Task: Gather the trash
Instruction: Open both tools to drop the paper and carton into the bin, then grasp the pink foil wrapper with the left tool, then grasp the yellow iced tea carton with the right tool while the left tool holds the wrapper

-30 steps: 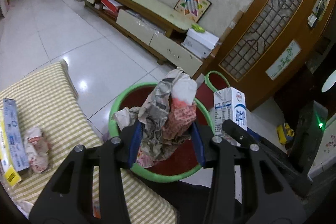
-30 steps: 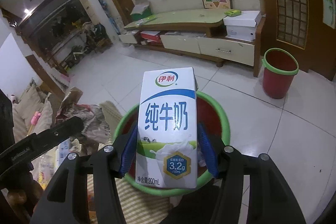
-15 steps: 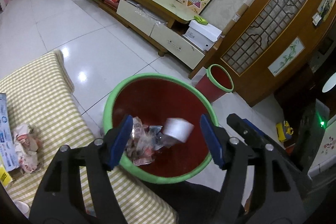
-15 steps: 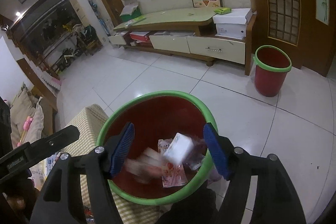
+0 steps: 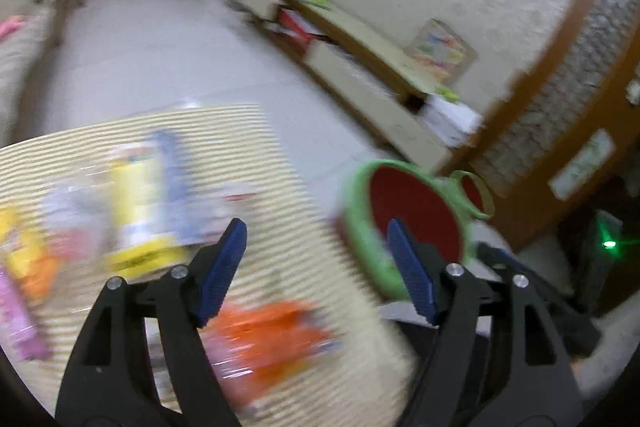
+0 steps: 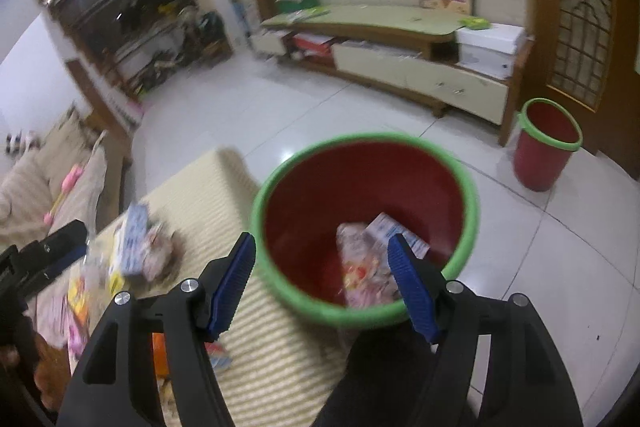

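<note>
A red bin with a green rim (image 6: 468, 187) stands beside the checked table (image 6: 256, 355). Inside it lie a milk carton (image 6: 390, 227) and crumpled wrappers (image 6: 360, 275). My right gripper (image 6: 322, 281) hangs open over the bin's near rim, nothing between its blue pads. In the blurred left wrist view my left gripper (image 5: 316, 267) is over the table edge, its jaws opening and empty, with the bin (image 5: 360, 243) to its right. Under it lie an orange packet (image 5: 272, 339) and a yellow and blue box (image 5: 148, 195).
More wrappers and a pink packet (image 5: 16, 311) lie at the table's left. A second red bin (image 6: 544, 147) stands by the low TV cabinet (image 6: 420, 63) and a wooden door. White tiled floor lies beyond the table. A sofa (image 6: 44, 187) is at far left.
Both grippers let go: the crumpled paper and the milk carton dropped into the bin. My left gripper then swung left over the table's litter; the right shifted slightly left.
</note>
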`<state>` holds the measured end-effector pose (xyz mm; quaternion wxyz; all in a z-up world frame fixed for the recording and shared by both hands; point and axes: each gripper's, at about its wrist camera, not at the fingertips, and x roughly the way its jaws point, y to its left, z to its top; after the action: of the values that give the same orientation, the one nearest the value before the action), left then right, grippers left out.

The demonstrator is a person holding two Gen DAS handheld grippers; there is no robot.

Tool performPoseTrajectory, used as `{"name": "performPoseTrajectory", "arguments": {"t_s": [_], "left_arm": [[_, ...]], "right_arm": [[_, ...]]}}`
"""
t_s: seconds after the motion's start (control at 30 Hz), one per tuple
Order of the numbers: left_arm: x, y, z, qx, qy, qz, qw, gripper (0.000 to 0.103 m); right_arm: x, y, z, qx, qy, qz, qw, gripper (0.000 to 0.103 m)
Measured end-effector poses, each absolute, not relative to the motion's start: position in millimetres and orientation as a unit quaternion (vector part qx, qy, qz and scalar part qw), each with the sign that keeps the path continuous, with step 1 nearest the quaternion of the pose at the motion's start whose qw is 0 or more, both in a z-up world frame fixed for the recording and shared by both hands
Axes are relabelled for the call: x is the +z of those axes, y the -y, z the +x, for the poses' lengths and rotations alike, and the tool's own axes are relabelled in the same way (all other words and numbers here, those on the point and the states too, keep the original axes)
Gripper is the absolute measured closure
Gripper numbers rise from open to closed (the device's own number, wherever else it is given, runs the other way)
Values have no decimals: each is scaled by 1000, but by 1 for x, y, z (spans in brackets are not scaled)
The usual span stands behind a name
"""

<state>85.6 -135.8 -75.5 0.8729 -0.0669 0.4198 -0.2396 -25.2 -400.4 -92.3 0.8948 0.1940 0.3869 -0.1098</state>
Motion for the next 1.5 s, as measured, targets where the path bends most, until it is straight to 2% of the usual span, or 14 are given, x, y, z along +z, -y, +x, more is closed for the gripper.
{"name": "performPoseTrajectory", "arguments": {"t_s": [0.17,0.27,0.47,0.53,0.57,0.6,0.63,0.73,0.9,1.07,1.33,1.5], "left_arm": [[-95,8,81,-42,-428,-96,898,33],[-123,-59,88,43,-463,-134,875,33],[-165,-99,105,62,-517,-141,842,33],[-174,-95,111,51,-529,-132,837,46],[-179,-98,111,42,-536,-137,832,63],[-184,-99,108,34,-540,-145,828,75],[-186,-101,108,26,-542,-154,826,75],[-183,-104,98,13,-533,-150,832,84],[-174,-102,59,-9,-530,-128,838,86],[-179,-104,19,-20,-546,-159,822,86],[-183,-102,2,-13,-542,-168,823,87],[-185,-111,-1,-20,-535,-190,823,84]], "right_arm": [[-102,353,-25,-73,-416,179,889,36],[-104,324,-23,-51,-428,170,886,36],[-98,276,-19,-11,-438,146,887,36],[-93,261,-19,1,-438,133,889,36],[-89,254,-19,7,-438,125,890,36],[-86,248,-18,13,-438,116,891,36],[-84,243,-17,19,-438,107,892,36],[-75,219,-10,48,-438,77,895,36],[-61,165,19,122,-427,25,895,36],[-61,85,67,229,-426,-43,874,36],[-119,-28,139,306,-488,-151,804,39],[-153,-55,164,300,-522,-183,777,37]]}}
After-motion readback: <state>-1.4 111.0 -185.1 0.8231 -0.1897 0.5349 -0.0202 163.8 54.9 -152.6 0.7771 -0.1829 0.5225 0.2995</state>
